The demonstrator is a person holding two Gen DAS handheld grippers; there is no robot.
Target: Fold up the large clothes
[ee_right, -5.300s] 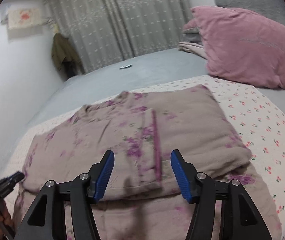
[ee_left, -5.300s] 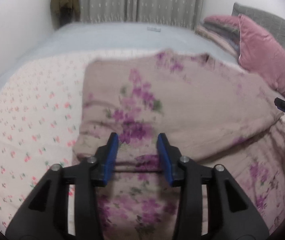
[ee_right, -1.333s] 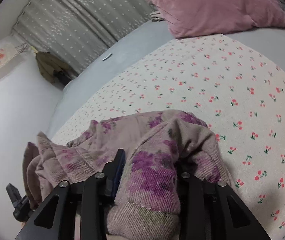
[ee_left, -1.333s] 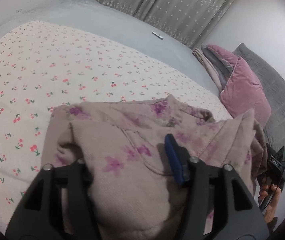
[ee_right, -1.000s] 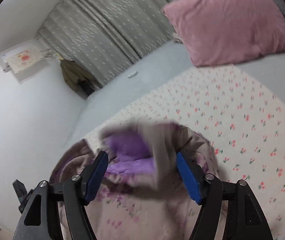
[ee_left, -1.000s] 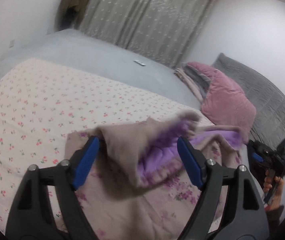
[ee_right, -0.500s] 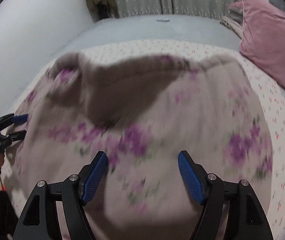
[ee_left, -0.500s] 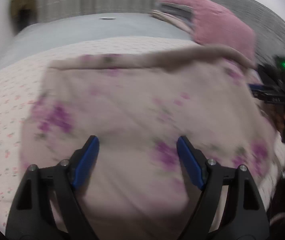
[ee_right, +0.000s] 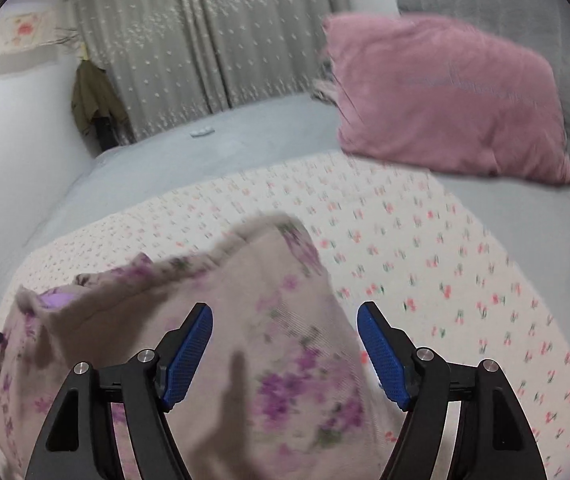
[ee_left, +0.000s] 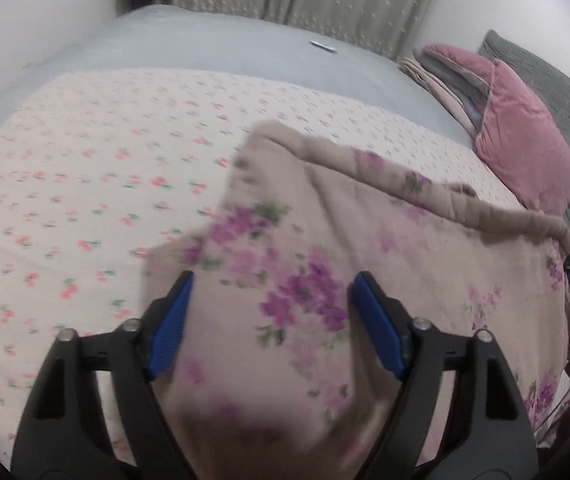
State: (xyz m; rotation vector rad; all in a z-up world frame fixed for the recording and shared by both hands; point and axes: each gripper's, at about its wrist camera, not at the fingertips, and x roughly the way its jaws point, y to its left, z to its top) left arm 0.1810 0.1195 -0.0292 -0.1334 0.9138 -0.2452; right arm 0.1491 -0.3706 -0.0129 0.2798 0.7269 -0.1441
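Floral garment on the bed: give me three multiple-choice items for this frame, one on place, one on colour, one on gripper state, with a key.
1. Where does the floral garment lie?
A. on the cherry-print sheet
B. on the pink pillow
C. on the floor

2. What colour are the flowers printed on it?
A. yellow
B. purple
C. blue

3. How do the left gripper and right gripper stand?
A. both shut on cloth
B. one open, one shut
C. both open

Key: 1 A, cherry print shows around the cloth's edges; 2 B, purple clusters on the beige cloth in both views; 3 C, each pair of blue pads stands wide apart with nothing pinched.
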